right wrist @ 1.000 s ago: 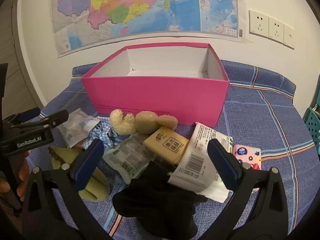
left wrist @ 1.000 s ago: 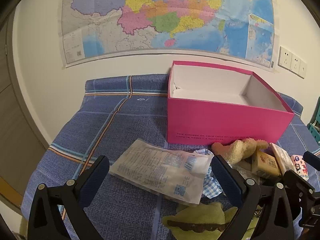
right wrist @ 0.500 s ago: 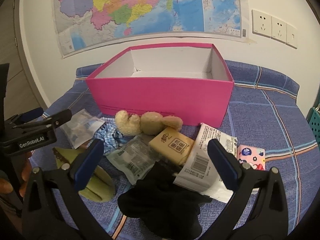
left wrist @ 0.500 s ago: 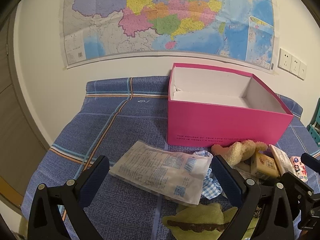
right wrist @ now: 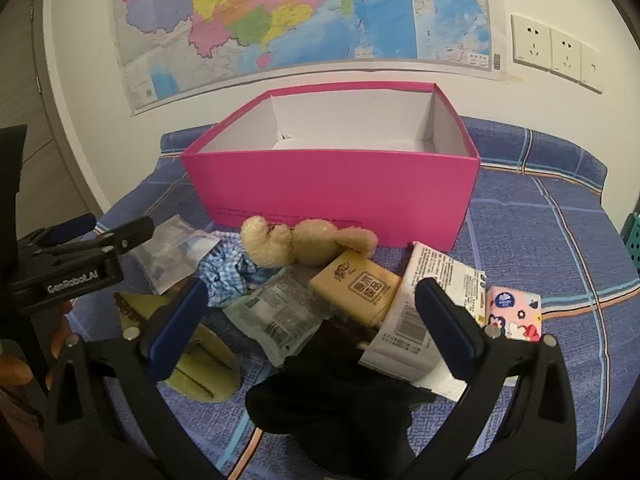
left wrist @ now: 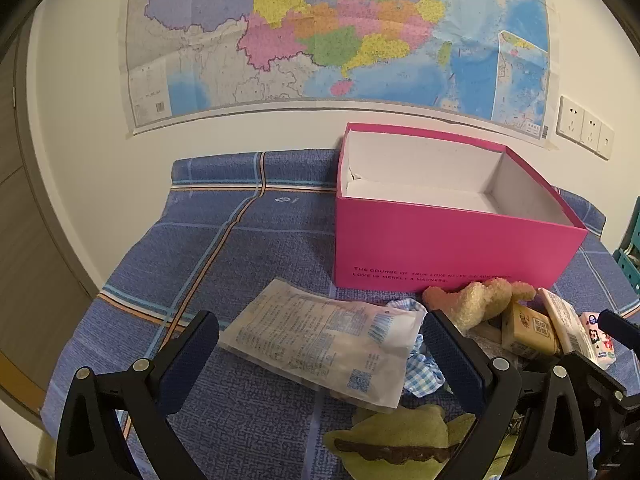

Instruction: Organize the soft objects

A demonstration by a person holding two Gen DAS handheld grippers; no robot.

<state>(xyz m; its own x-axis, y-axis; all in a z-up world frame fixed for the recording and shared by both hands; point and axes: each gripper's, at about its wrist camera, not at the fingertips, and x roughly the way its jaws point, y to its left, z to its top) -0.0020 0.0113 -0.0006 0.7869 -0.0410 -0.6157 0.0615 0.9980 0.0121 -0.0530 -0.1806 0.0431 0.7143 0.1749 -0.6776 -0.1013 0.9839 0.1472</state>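
My right claw (right wrist: 312,320) is wide open and holds nothing. My left claw (left wrist: 320,352) is wide open too, and empty. I think the job now is to pick the first soft thing and put it in the box, since the box looks empty from here.

To do it well, I should go for the thing closest to me and on top. For my right claw that is the black cloth (right wrist: 336,392), lying right under it. I should come straight down, pinch a thick bunch in the middle, and lift slowly (cloth hangs and can drag the white paper pack (right wrist: 424,312) that touches it).

My left claw hangs over the clear plastic bag (left wrist: 324,344). It is flat and slippery, so I should pinch an edge, not the middle. Just below it lies the green soft thing (left wrist: 400,436).

A bit farther back are the blue checked cloth (right wrist: 228,268), the tan tissue pack (right wrist: 356,284) and the little pink pack (right wrist: 516,316), all crowded together on the blue blanket (right wrist: 540,240).

Next comes the fuzzy cream toy (right wrist: 304,240), lying on its side, right up against the box.

Farthest is the pink box (right wrist: 332,188), open on top and white inside. On the wall behind it hangs a map (right wrist: 280,12).
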